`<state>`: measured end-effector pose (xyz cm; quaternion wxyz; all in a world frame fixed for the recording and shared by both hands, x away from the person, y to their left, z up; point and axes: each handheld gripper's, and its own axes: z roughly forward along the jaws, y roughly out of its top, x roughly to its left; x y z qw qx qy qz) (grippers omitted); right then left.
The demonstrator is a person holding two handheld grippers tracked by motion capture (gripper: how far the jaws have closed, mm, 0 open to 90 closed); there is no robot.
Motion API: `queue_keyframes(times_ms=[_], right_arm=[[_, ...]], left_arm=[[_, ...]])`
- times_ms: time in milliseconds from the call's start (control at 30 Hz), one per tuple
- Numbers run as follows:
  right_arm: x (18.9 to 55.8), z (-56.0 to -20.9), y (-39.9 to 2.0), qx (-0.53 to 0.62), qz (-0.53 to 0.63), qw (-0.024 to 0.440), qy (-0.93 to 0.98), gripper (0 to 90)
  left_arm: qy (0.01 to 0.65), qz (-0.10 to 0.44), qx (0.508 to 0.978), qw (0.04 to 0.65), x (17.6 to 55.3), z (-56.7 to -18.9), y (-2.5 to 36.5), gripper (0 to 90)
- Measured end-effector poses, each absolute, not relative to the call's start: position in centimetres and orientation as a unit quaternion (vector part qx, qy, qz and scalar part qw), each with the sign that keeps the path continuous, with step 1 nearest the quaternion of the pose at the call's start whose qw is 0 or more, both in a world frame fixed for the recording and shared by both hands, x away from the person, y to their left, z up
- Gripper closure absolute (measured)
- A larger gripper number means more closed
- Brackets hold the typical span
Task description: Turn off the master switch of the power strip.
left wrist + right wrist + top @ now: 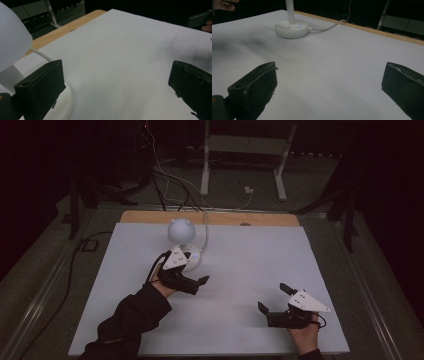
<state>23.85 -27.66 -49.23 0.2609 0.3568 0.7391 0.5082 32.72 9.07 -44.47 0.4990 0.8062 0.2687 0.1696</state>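
The lamp (181, 231) stands on the white board (240, 265), its round base (292, 28) just beside the left gripper (192, 282) and well apart from the right gripper (272, 300). It looks light and top-heavy: a smooth hard globe on a thin stem (290, 11), with a cord (327, 26) trailing off the back that will drag if the lamp is pulled. The globe is likely slippery and too wide for the fingers, so the stem or the rim of the base seems the better hold. The left gripper's fingers (41, 86) stand wide apart with nothing between them; the near one sits against or just over the edge of the base, though the close view leaves contact uncertain. The right gripper's fingers (254, 85) are also spread wide and empty, hovering over bare board with the lamp ahead of them.
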Motion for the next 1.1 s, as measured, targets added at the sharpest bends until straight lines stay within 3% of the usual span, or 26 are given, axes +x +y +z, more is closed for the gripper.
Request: queue_keyframes(times_ms=[467, 633, 900, 1100], right_arm=[[23.8, -49.2, -27.8, 0.357, 0.512, 0.258, 0.737, 0.0], [23.9, -49.2, -27.8, 0.358, 0.514, 0.255, 0.737, 0.0], [23.9, -49.2, -27.9, 0.358, 0.515, 0.253, 0.736, 0.0], [23.9, -49.2, -27.8, 0.357, 0.515, 0.252, 0.738, 0.0]], left_arm=[[0.341, 0.236, 0.781, 0.466, 33.8, -47.0, 7.2, 0.9], [0.354, 0.229, 0.787, 0.45, 34.3, -47.6, 7.0, 1.3], [0.379, 0.25, 0.779, 0.433, 35.4, -49.0, 6.8, 8.5], [0.387, 0.255, 0.782, 0.418, 36.2, -49.7, 6.6, 23.4]])
